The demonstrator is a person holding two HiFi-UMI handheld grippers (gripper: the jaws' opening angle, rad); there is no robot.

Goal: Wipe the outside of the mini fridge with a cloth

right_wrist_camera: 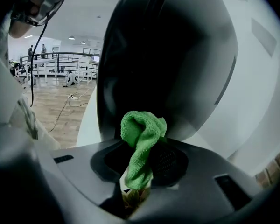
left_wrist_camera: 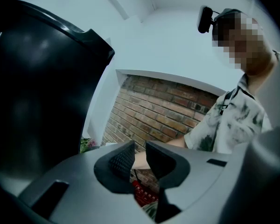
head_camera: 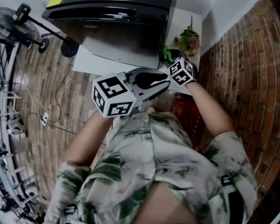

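The black mini fridge stands on a white platform ahead of me. My right gripper is at the fridge's lower right corner, shut on a green cloth. In the right gripper view the cloth sticks up out of the gripper, close to the fridge's dark side. My left gripper hovers in front of the fridge and points right, toward the other gripper. It holds nothing, its jaws drawn nearly together. The fridge fills the left of the left gripper view.
A pot of flowers sits on the platform right of the fridge. A brick wall runs along the right. A red box lies on the floor below my right arm. A standing fan and a cable with a socket strip are at left.
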